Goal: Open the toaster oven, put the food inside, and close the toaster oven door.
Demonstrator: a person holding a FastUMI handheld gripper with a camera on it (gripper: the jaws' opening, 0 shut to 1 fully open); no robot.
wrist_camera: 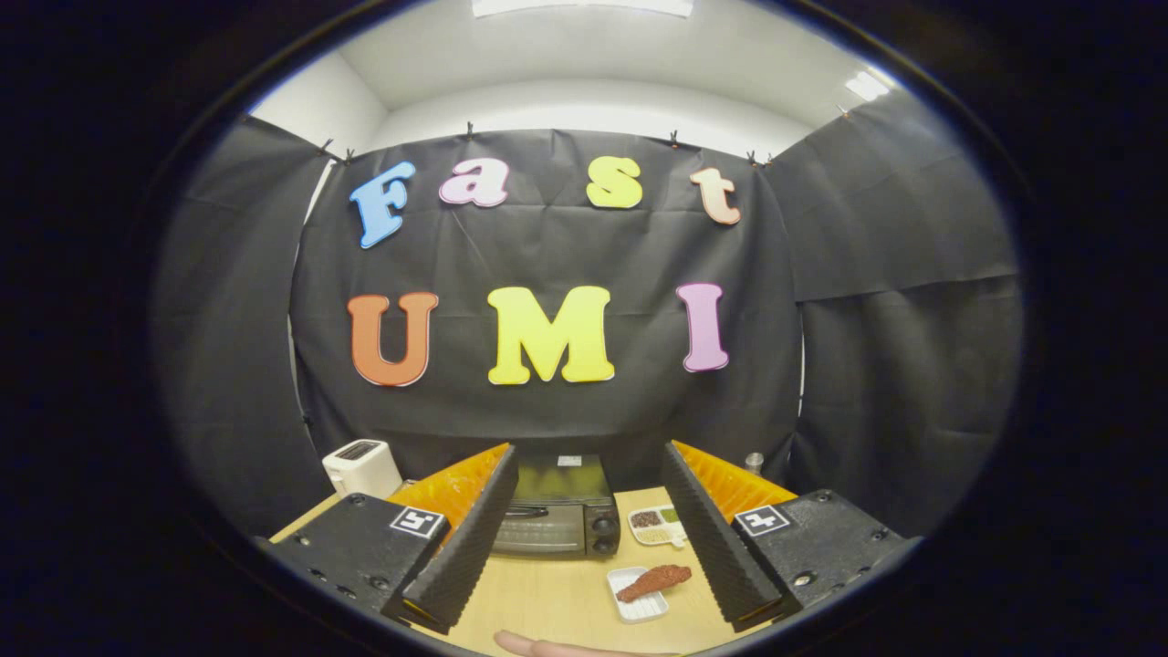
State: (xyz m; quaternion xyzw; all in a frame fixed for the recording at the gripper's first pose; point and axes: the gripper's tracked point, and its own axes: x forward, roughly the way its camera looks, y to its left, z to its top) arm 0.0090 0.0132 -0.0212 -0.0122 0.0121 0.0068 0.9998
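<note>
At the far left of the light wooden table, beyond the left finger, a small white pop-up toaster stands near the black cloth wall. To its right, seen between the two fingers and well beyond them, sits the black toaster oven with a glass door, which is closed, and two round knobs down its right side. The gripper hangs above the table with its black ribbed fingers spread wide apart, holding nothing. Just ahead of the right finger, a reddish-brown piece of food lies on a small white rectangular tray, apart from the oven. Behind it, a white divided dish holds dark and green portions. Farther right, a small metal cylinder stands by the wall. A fingertip of a person shows at the near table edge.
</note>
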